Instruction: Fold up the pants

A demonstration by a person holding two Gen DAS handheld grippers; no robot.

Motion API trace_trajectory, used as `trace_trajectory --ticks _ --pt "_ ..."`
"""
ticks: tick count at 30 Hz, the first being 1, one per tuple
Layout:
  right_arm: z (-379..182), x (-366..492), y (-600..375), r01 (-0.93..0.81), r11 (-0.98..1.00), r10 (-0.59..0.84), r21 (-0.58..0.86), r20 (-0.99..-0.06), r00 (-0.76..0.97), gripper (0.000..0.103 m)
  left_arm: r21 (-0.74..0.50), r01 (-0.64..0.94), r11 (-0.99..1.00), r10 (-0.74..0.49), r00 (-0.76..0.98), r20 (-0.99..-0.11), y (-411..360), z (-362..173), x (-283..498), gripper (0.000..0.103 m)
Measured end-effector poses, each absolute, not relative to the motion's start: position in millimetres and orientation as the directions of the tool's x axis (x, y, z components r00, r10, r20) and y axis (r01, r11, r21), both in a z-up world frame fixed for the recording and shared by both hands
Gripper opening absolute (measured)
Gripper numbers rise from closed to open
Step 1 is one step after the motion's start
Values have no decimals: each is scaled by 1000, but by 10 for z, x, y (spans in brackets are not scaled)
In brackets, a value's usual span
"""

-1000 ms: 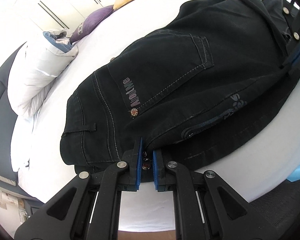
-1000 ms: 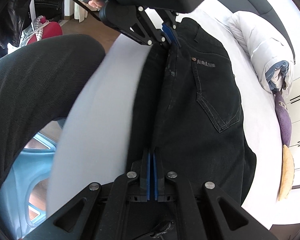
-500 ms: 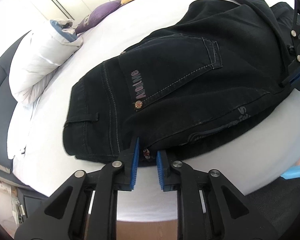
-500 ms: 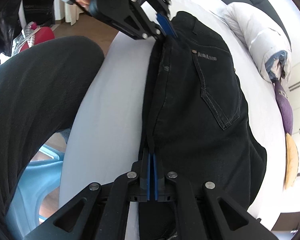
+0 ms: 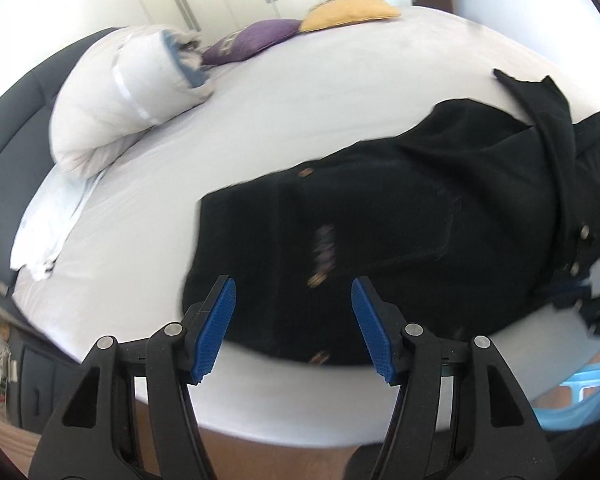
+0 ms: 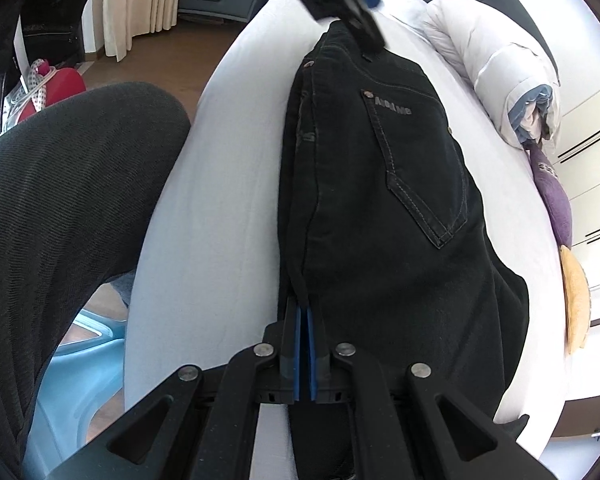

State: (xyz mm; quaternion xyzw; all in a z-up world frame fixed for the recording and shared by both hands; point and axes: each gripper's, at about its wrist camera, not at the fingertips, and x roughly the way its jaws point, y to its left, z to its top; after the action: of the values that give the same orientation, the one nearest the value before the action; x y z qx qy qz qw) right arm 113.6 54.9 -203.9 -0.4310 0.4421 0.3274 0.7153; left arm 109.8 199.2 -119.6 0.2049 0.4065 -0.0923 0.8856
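While the black pants (image 6: 384,208) lie folded along the near edge of the white bed (image 5: 260,128), the left gripper (image 5: 294,326) hangs above their waistband end, jaws just opened to a middling gap, blue pads clear of the cloth, nothing held. Right gripper (image 6: 303,354): jaws pinched nearly closed on the folded edge of the pants at the other end. White duvet roll (image 5: 116,100), purple cushion (image 5: 256,38), yellow cushion (image 5: 350,10) farther back.

Bright daylight; left view motion-blurred, edges warped.
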Motion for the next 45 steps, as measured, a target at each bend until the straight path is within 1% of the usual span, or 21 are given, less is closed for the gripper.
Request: trace_trajectory --ticks 3,5,6,8,9,10,12,14,16,19,21,22,25,27,28,33,36,40,43,44,45 --pt "-2069 1140 517 -830 460 96 -316 -911 400 7 291 383 877 2 601 -799 1706 -1439 1218 58" --pt "-2061 1144 481 -810 500 112 -307 -904 412 7 299 419 857 35 532 -846 1576 -1746 1315 49" --pt "-2049 1146 457 -797 524 120 -300 -901 418 7 304 424 853 49 514 -856 1531 -1876 1324 47" --pt "-2015 1144 388 -763 579 128 -288 -892 434 13 316 399 861 66 529 -846 1492 -1898 1285 45" --pt "-1993 1142 346 -744 606 124 -283 -889 440 20 315 391 865 71 527 -847 1482 -1875 1285 45" --pt "-1948 1131 282 -725 635 127 -268 -889 440 40 316 384 868 74 528 -846 1473 -1845 1282 45" --pt "-1800 1094 116 -702 689 188 -179 -892 412 65 320 362 875 78 547 -833 1409 -1696 1280 45" --pt "-1578 1049 -143 -647 758 260 -86 -869 420 65 293 357 887 36 579 -814 1300 -1507 1283 47" --pt "-1410 1147 -508 -554 832 284 5 -863 419 65 259 362 896 -7 594 -804 1144 -1379 1333 47" --pt "-1195 1501 -1203 -351 931 259 97 -854 452 65 220 376 900 -46 585 -809 887 -1397 1487 47" --pt "-1071 1788 -1711 -185 971 224 153 -852 472 69 192 395 899 -71 561 -825 764 -1499 1570 47" --pt "-1017 1962 -1990 -86 981 195 175 -861 469 72 176 413 894 -84 539 -838 704 -1580 1594 47" --pt "-986 2416 -2513 83 983 117 165 -904 411 74 164 468 868 -89 472 -877 672 -1839 1627 47" --pt "-1033 2724 -2776 173 973 83 155 -927 365 74 173 457 872 -79 482 -873 636 -1954 1601 47" --pt "-1082 2885 -2899 229 962 68 150 -941 333 77 151 442 884 -89 478 -874 654 -1969 1610 46" --pt "-1498 3466 -3291 457 868 115 191 -975 191 78 100 443 891 -124 451 -884 702 -1989 1655 46" --pt "-1712 3656 -3357 523 836 116 164 -985 125 78 99 450 887 -129 449 -884 717 -1998 1675 46" --pt "-1937 3887 -3312 521 852 53 58 -998 23 78 97 447 889 -134 458 -879 736 -2022 1690 46" --pt "-2050 3956 -3329 527 849 27 16 -1000 -13 78 95 443 892 -138 465 -875 767 -2012 1682 46" --pt "-2079 3967 -3336 530 848 30 17 -999 -17 75 95 441 892 -138 467 -874 760 -2012 1677 46" --pt "-2101 3975 -3340 528 849 27 12 -999 -20 68 97 440 893 -137 469 -872 754 -2013 1675 46"
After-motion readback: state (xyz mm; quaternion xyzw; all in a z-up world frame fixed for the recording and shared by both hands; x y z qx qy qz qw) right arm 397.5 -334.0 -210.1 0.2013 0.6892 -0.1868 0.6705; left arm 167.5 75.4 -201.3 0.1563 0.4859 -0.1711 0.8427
